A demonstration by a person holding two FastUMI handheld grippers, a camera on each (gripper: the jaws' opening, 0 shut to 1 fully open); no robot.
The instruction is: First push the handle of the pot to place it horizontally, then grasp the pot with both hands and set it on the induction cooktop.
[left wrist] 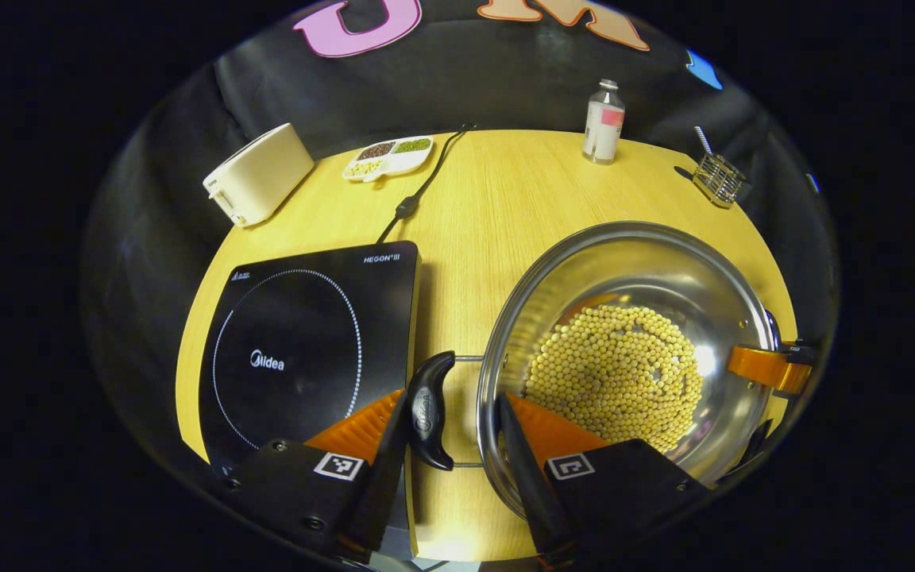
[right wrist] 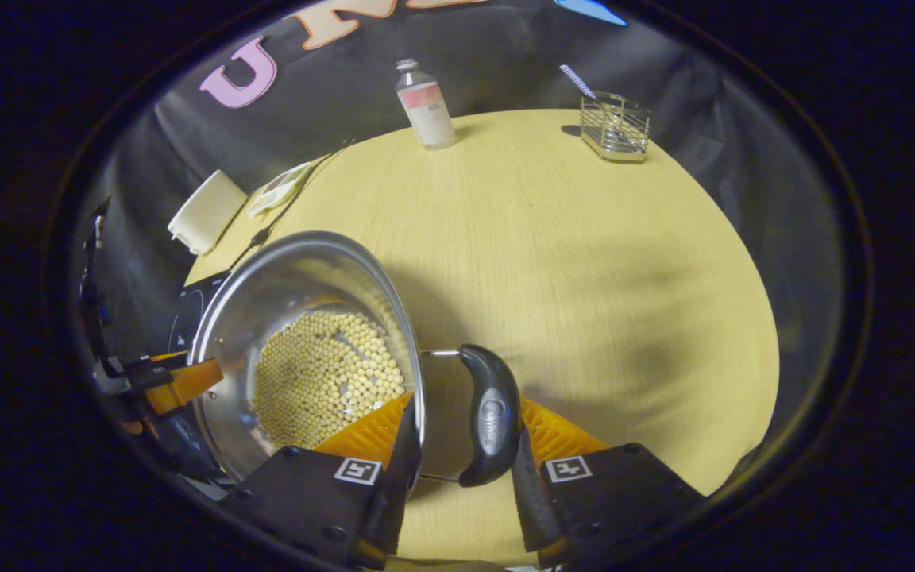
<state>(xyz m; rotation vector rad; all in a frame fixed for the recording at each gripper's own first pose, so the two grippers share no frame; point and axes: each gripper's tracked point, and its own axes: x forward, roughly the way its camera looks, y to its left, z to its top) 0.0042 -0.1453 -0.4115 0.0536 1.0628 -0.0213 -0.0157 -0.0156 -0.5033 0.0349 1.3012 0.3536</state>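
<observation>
A steel pot [left wrist: 664, 270] holding several yellow beans [left wrist: 616, 373] is over the wooden table [left wrist: 505, 191], just right of the black induction cooktop [left wrist: 299, 357]. In the left gripper view my left gripper [left wrist: 457, 401] is shut across the pot's black left handle [left wrist: 430, 409] and the wall, one finger outside the handle and one inside the rim. In the right gripper view my right gripper [right wrist: 464, 421] is shut the same way on the other handle [right wrist: 492, 413] of the pot [right wrist: 283, 270]. Each gripper shows far off in the other's view: the right gripper [left wrist: 775, 367], the left gripper [right wrist: 179, 381]. Whether the pot rests on the table I cannot tell.
A white toaster [left wrist: 259, 175], a divided dish of beans [left wrist: 388, 157] and the cooktop's cable [left wrist: 418, 199] lie at the back left. A bottle [left wrist: 604, 123] and a wire rack [left wrist: 718, 179] stand at the back right. Bare tabletop [right wrist: 584, 278] spreads right of the pot.
</observation>
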